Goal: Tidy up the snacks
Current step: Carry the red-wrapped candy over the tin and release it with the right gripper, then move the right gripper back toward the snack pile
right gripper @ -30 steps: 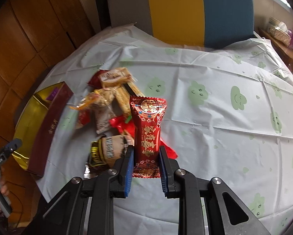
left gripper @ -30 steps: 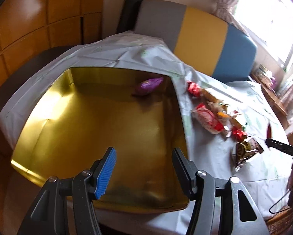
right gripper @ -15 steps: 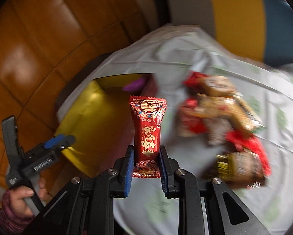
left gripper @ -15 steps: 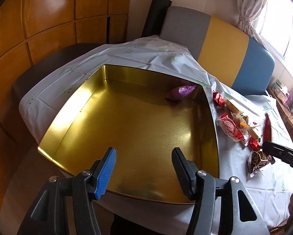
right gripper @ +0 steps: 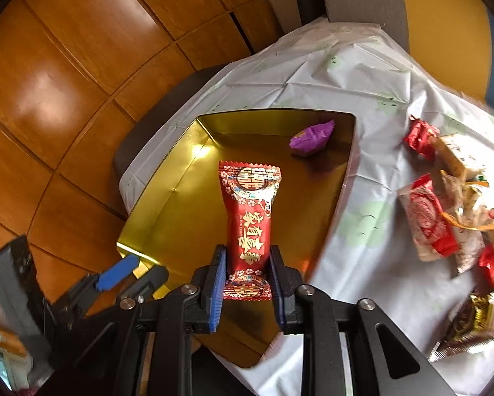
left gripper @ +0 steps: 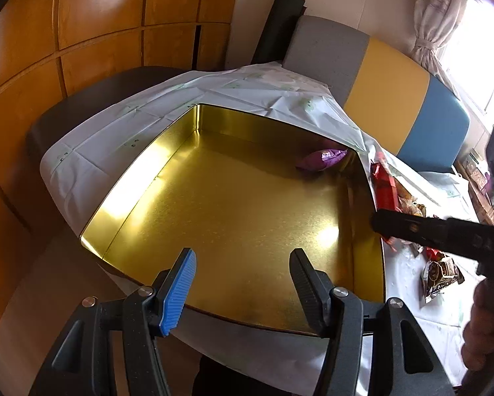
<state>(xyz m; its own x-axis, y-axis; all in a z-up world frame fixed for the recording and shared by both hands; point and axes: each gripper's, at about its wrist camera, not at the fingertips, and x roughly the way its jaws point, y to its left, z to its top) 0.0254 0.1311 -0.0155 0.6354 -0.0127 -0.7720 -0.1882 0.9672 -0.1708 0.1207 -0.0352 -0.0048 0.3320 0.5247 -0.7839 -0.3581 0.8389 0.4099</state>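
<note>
A gold tin box lies open on the white tablecloth, with one purple candy in its far right corner. My left gripper is open and empty over the box's near edge. My right gripper is shut on a red snack packet with gold characters, held upright over the gold box. The purple candy shows beyond it. The right gripper also shows as a black bar at the right of the left wrist view, the red packet ahead of it by the box's right wall.
A pile of wrapped snacks lies on the tablecloth right of the box. A grey, yellow and blue chair back stands behind the table. Wooden wall panels are on the left. The left gripper shows low left in the right wrist view.
My right gripper has carried the red packet from above the snack pile leftward to over the gold box. My left gripper has drawn back a little and stays open.
</note>
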